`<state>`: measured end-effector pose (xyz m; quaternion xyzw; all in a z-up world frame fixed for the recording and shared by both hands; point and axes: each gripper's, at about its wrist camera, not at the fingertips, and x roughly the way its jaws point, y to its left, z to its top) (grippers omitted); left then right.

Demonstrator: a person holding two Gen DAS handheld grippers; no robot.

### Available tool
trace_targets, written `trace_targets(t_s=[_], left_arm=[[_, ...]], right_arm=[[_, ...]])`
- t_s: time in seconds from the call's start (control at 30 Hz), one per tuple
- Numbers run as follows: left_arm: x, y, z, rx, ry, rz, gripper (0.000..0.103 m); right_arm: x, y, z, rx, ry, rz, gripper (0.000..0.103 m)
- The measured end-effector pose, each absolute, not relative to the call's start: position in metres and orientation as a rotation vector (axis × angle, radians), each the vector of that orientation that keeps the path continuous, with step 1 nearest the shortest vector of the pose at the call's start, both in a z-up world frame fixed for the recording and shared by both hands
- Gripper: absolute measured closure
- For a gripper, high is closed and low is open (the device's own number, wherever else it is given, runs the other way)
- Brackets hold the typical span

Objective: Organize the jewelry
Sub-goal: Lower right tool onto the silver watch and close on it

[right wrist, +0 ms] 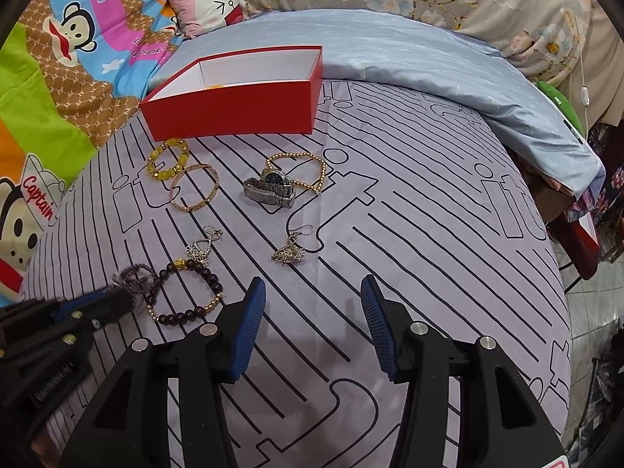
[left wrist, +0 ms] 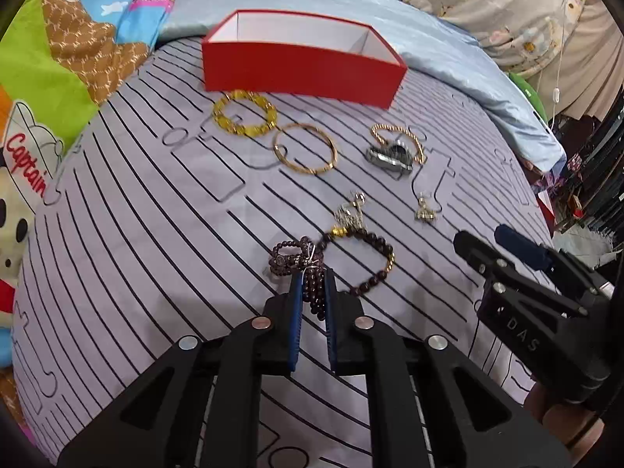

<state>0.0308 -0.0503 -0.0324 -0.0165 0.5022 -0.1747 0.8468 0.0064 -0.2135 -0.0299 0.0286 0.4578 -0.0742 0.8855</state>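
left claw (left wrist: pixel 312 284) clamped on dark garnet small-bead strand (left wrist: pixel 300 261), coiled and bunched | right claw (right wrist: pixel 312 296) apart, empty

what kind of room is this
Most likely a bedroom: the jewelry lies on a bed's striped sheet, with a cartoon pillow and a folded blue blanket behind the red box.

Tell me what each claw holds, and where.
Left claw pinches the small dark bead strand at its near end. Right claw is open, holding nothing.
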Motion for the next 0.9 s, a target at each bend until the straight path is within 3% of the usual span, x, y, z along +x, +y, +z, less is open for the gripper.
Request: trace_targets(t_s=[0.27, 0.9], left_arm=[[0.058, -0.026, -0.017, -0.063, 1.007, -0.3, 0.093], [0.096, -0.01, -0.045, -0.07, 1.044, -0.236, 0.093]], right_arm=[[0.025, -0.21, -0.029, 0.087, 0.95, -0.118, 0.054], [0.095, -0.213, -0.051, 0.141, 0.986, -0.03, 0.054]])
